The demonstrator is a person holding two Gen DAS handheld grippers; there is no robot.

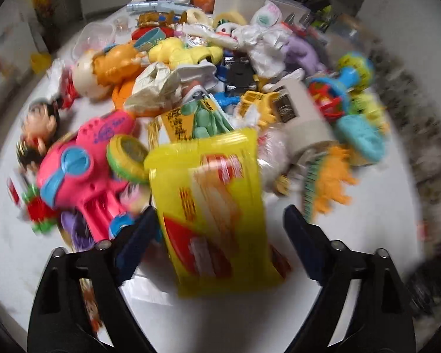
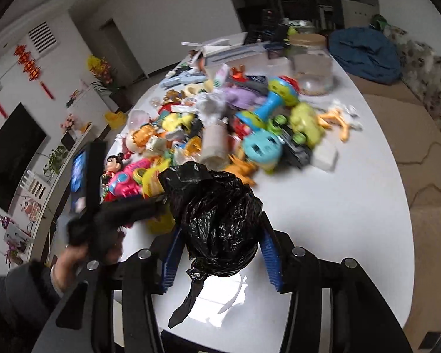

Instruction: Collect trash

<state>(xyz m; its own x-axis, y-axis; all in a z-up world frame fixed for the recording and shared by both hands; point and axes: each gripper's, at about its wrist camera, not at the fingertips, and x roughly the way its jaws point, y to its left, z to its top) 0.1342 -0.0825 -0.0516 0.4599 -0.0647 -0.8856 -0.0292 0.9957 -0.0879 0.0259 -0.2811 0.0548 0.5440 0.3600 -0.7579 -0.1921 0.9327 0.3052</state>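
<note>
While your left gripper [image 1: 220,232] stands with its jaws wide apart, the yellow wrapper [image 1: 211,206] lies between them: its left edge is at the left pad [image 1: 138,235], and a clear gap shows to the right pad [image 1: 301,241], so nothing clamps it. Motion blur hides whether the wrapper rests on the white table [image 1: 367,235] or hangs above it. Just beyond the wrapper begins the toy heap, with the pink toy [image 1: 85,173] to the wrapper's left and the orange dinosaur [image 1: 335,176] to its right.

Your right gripper [image 2: 217,253] is clamped on the crumpled black trash bag [image 2: 217,214], both blue pads against its sides, a loose tail hanging below over the table. Left of the bag, your hand [image 2: 73,261] carries the left gripper, and the yellow wrapper shows behind it.
</note>
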